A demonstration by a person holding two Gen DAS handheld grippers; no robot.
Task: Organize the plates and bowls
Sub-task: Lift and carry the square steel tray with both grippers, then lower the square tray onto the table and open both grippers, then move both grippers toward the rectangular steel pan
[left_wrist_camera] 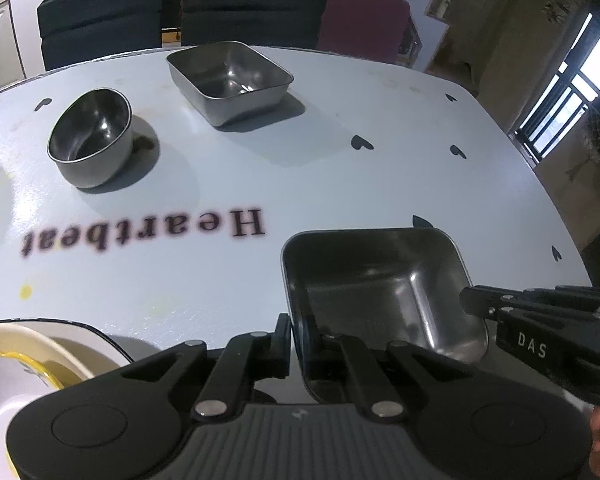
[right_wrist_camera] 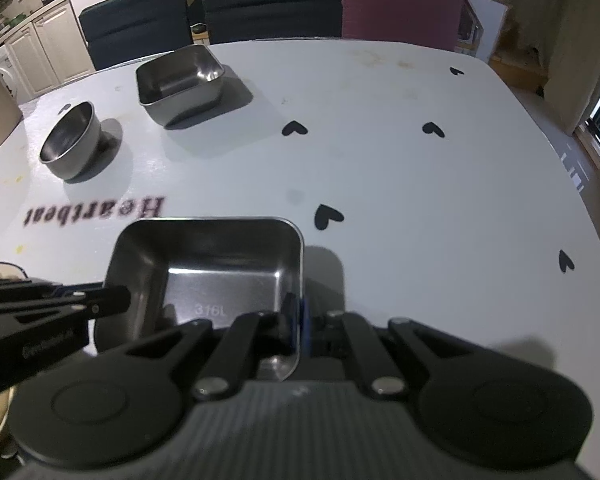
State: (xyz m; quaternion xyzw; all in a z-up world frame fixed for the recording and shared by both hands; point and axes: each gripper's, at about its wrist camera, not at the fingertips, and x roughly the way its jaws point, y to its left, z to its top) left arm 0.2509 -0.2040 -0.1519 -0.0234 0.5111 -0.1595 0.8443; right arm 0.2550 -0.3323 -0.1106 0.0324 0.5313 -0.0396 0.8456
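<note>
Left gripper [left_wrist_camera: 296, 344] clenched on tray [left_wrist_camera: 380, 280] left wall, right gripper [right_wrist_camera: 298, 328] on right wall; tray near table [left_wrist_camera: 340, 160] front. Keep level, move both together.

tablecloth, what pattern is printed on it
Pale grey-white tablecloth with scattered small black hearts; clearest in the right wrist view.

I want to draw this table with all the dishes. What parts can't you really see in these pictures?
- Yellow-rimmed dish, left wrist view: cut off by the picture's edge and covered by the left gripper.
- Near square steel tray, right wrist view: its near corner sits behind the right gripper.
- Whether that tray rests on the table or is lifted: cannot tell.
- Small yellow marks on the table: too blurred.
</note>
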